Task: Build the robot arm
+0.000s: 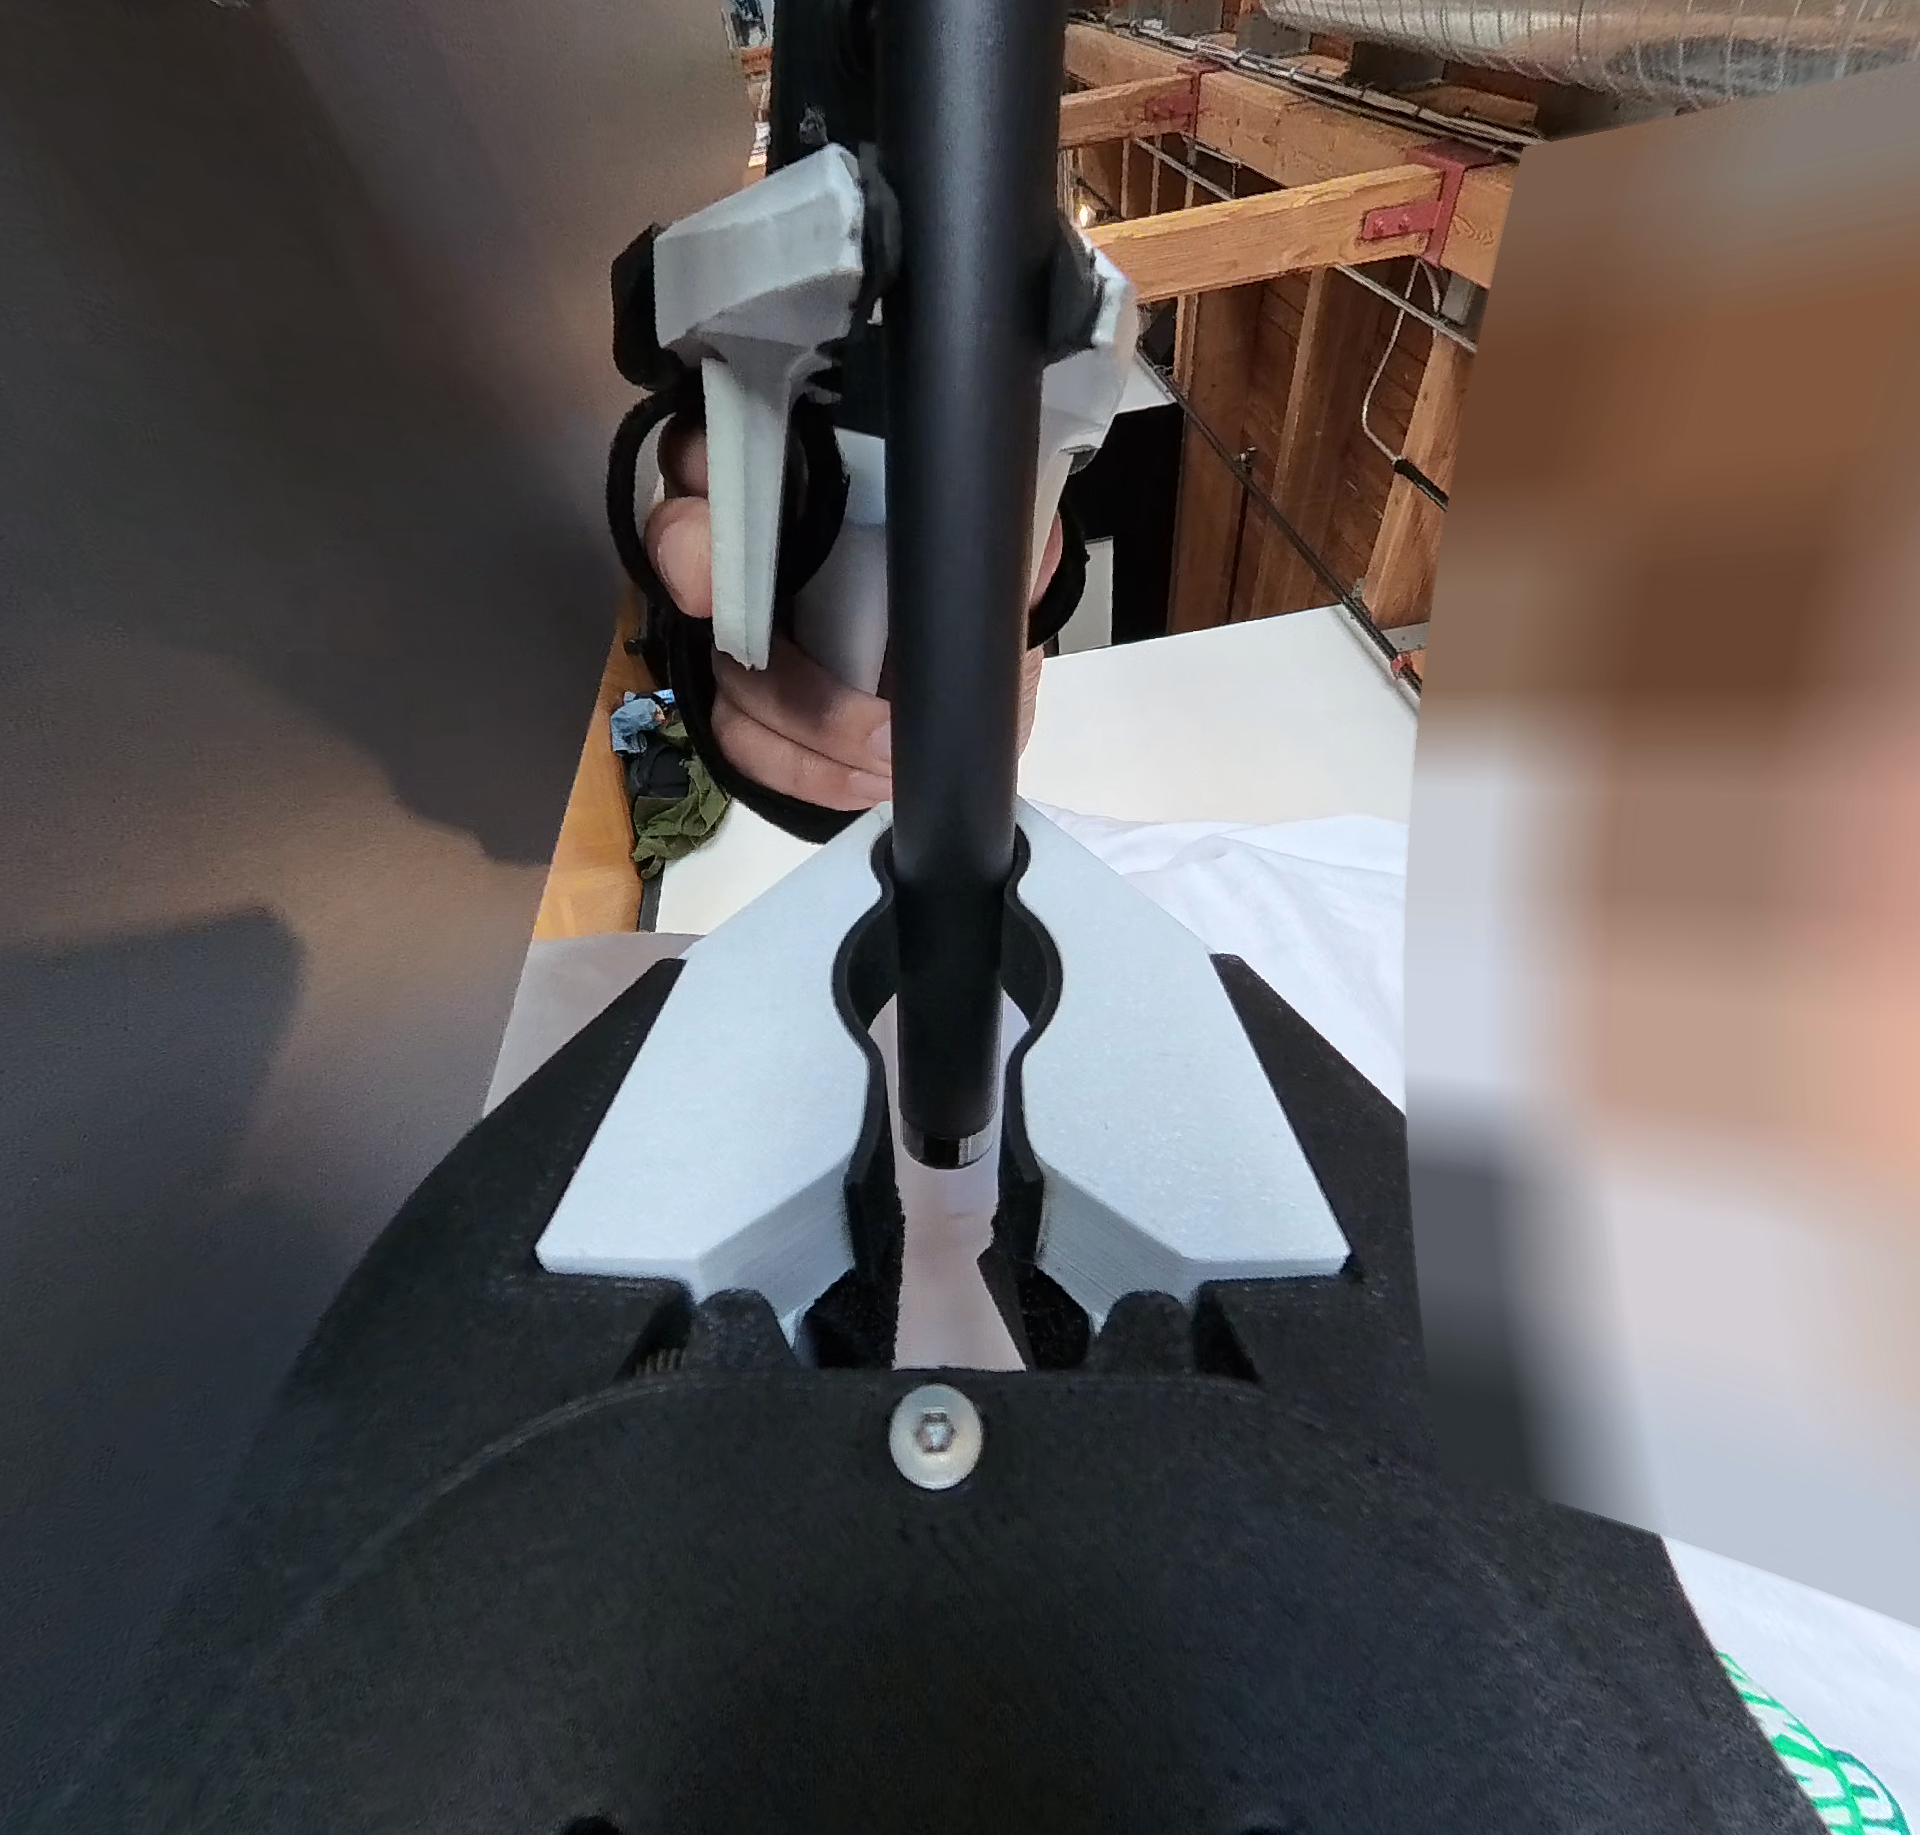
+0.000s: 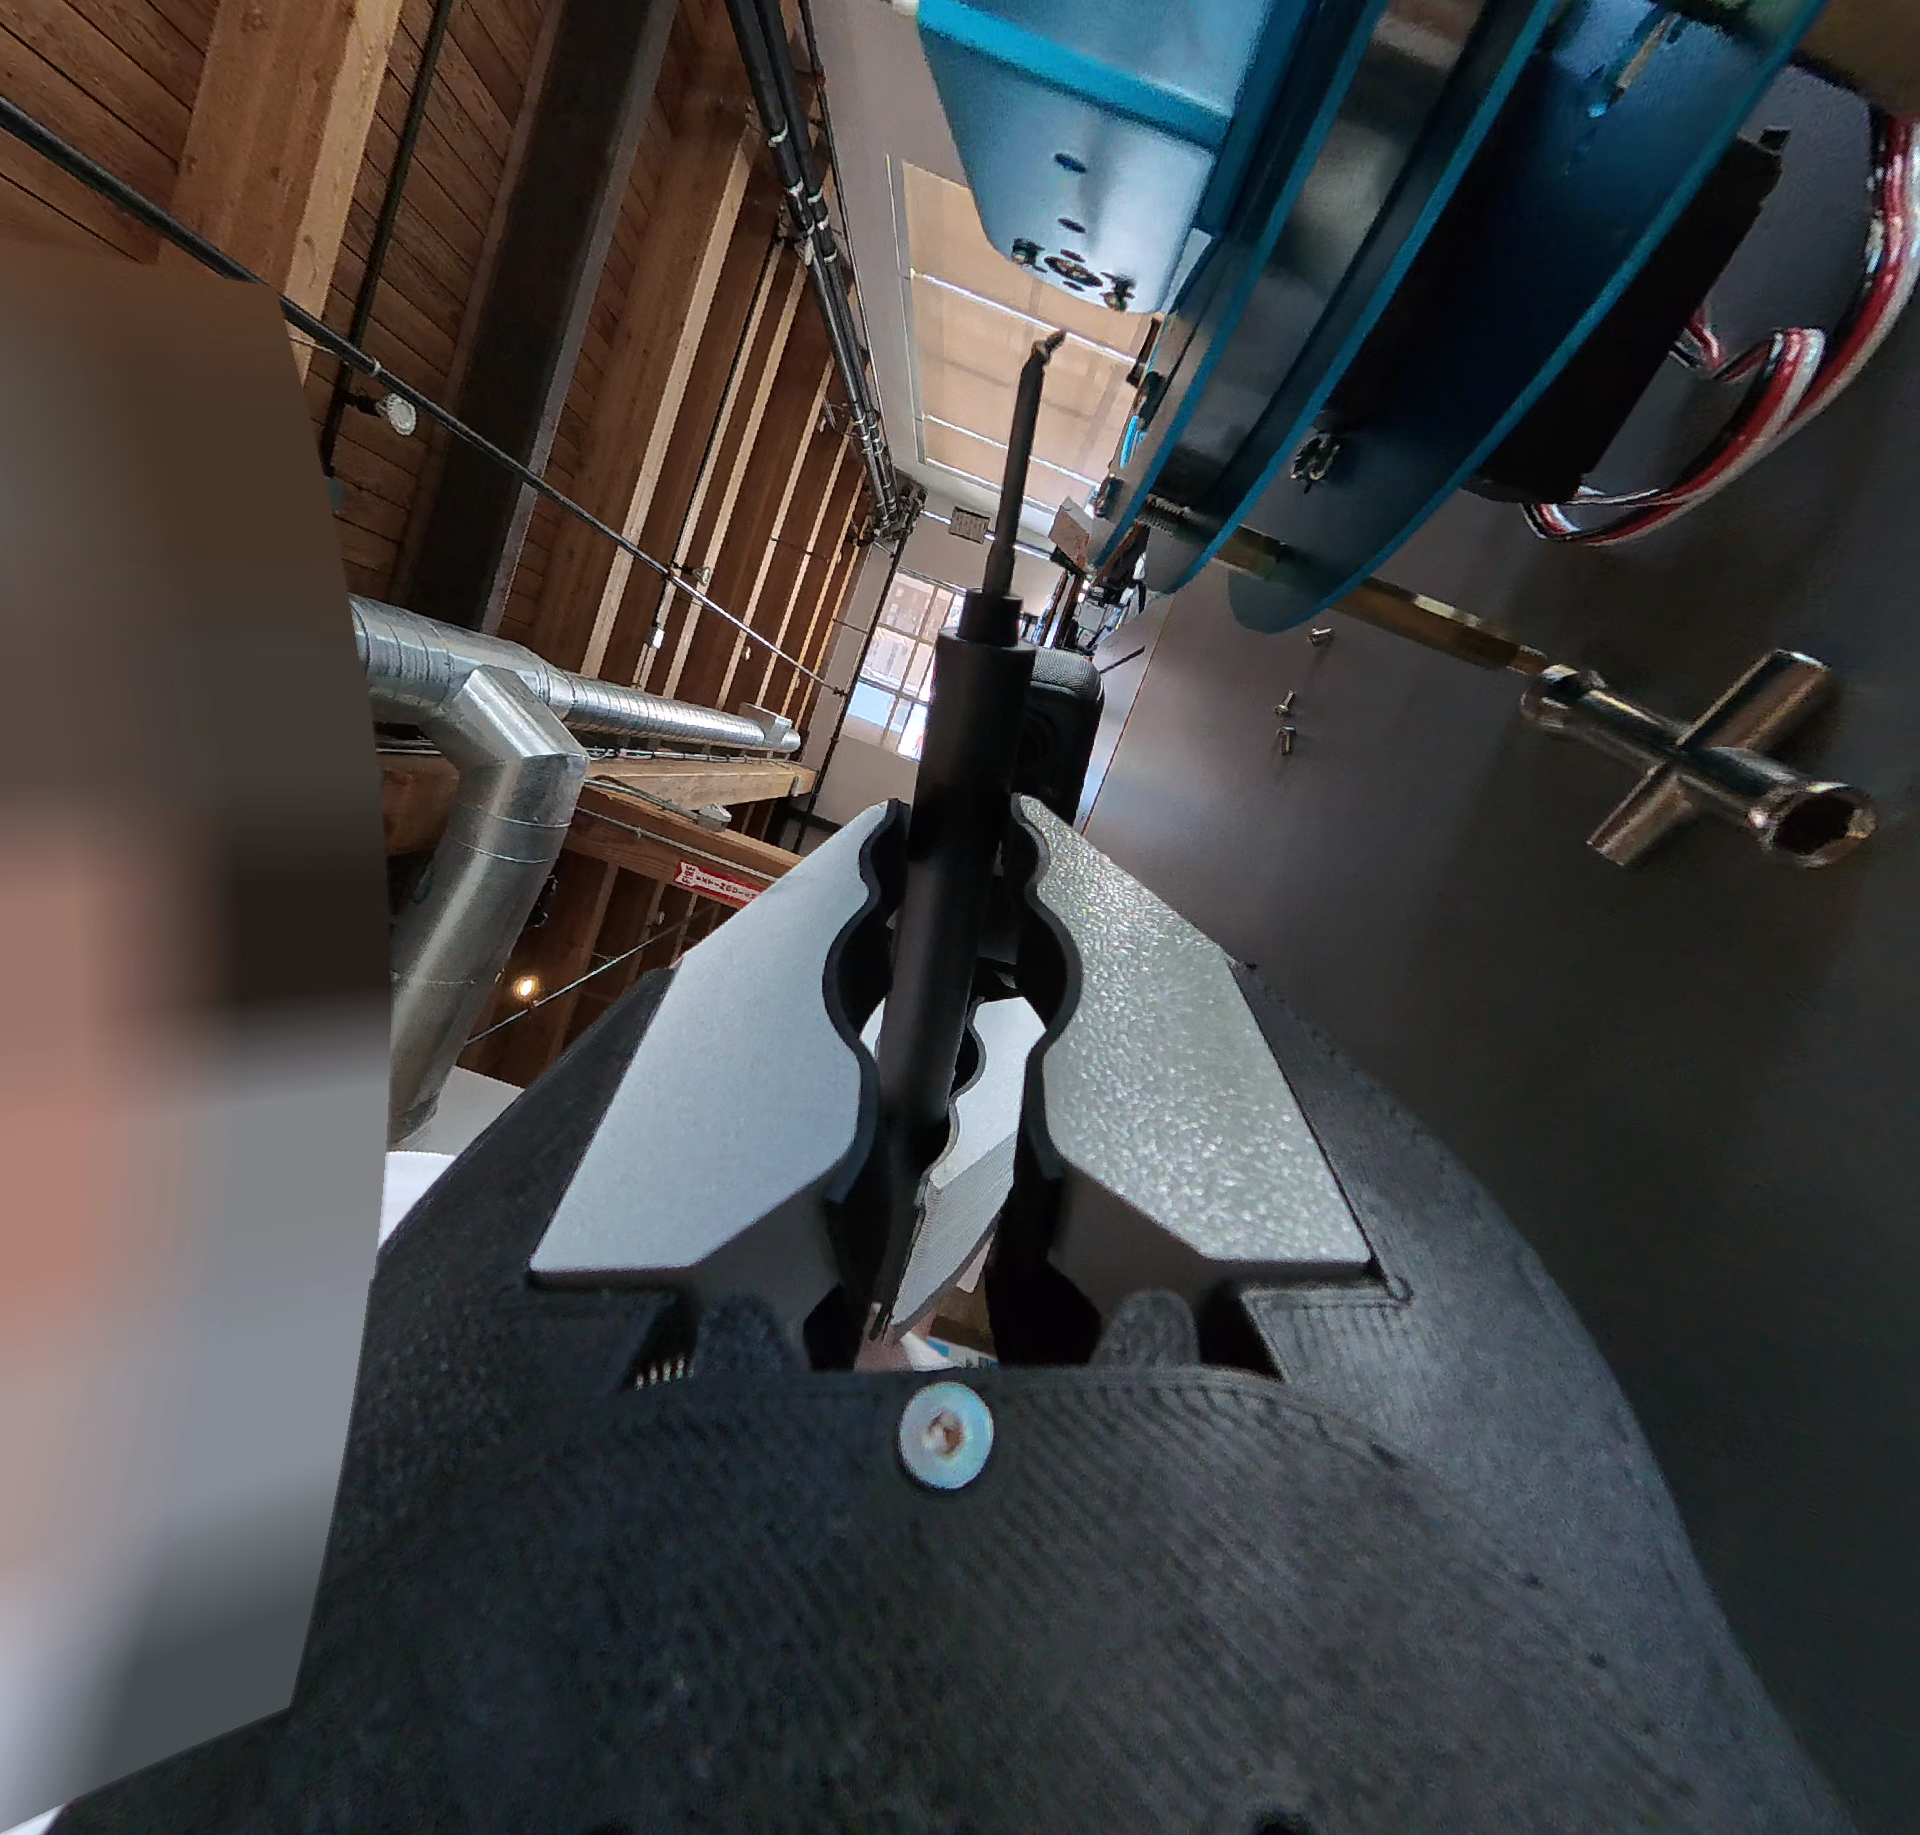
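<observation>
A long black tool handle [image 1: 951, 538] runs straight up between my left gripper's [image 1: 951, 835] white fingers, which are shut on its lower end. Farther up the handle, my right gripper [image 1: 966, 268] is also shut on it, with a hand behind it. In the right wrist view my right gripper [image 2: 951, 824] clamps the same black handle [image 2: 961, 798]. A thin dark shaft with a bent tip [image 2: 1023, 455] sticks out of the handle towards a blue machine. A white finger of the left gripper [image 2: 961, 1214] shows between the right jaws, lower on the handle.
A blue machine with round plates [image 2: 1351, 279] and red-white wires [image 2: 1766, 383] hangs close ahead on a grey panel [image 2: 1455, 1006]. A metal cross-shaped wrench [image 2: 1704, 767] sticks out of it. A silver duct [image 2: 499, 798] and wooden beams lie behind. A white table [image 1: 1195, 715] and white cloth [image 1: 1247, 902] lie below. My hands' fingertips stand some 10 centimeters from each other.
</observation>
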`<action>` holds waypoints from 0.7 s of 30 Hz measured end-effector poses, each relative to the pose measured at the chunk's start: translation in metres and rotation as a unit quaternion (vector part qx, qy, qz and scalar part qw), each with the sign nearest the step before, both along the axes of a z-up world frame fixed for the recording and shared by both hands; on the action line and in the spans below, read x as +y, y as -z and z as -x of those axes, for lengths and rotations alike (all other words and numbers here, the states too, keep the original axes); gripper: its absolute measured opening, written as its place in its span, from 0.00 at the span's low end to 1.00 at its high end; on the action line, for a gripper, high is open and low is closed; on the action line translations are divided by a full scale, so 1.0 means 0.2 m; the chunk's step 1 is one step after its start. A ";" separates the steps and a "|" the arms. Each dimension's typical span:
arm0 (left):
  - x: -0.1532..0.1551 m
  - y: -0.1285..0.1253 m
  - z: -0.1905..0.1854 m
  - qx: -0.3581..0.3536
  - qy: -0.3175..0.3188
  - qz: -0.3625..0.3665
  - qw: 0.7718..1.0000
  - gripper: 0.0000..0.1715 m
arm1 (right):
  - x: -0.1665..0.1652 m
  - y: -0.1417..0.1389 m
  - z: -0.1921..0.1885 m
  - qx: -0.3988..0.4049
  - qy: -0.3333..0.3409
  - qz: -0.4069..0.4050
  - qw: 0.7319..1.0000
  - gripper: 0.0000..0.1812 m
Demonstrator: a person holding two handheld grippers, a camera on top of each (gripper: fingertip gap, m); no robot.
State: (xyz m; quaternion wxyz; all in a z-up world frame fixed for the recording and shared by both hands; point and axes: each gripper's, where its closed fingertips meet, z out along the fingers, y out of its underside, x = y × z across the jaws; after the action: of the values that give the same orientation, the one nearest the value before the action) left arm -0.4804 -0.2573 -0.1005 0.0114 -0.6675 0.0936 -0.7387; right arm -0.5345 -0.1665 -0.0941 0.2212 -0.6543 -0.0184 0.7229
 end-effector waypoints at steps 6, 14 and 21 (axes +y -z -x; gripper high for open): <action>0.02 0.00 0.04 0.009 -0.006 -0.007 1.000 0.06 | 0.01 -0.01 0.01 0.008 0.009 -0.004 1.000 0.09; 0.04 0.01 0.07 0.017 -0.007 -0.007 1.000 0.06 | 0.02 0.00 0.03 0.011 0.009 -0.003 1.000 0.09; 0.05 0.01 0.11 0.028 -0.009 -0.009 1.000 0.06 | 0.03 -0.01 0.04 0.024 0.009 -0.003 1.000 0.09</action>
State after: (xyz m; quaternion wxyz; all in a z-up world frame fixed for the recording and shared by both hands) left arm -0.5017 -0.2467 -0.1033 0.0217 -0.6888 0.0947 -0.7184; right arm -0.5426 -0.1605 -0.0928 0.2303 -0.6361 -0.0090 0.7364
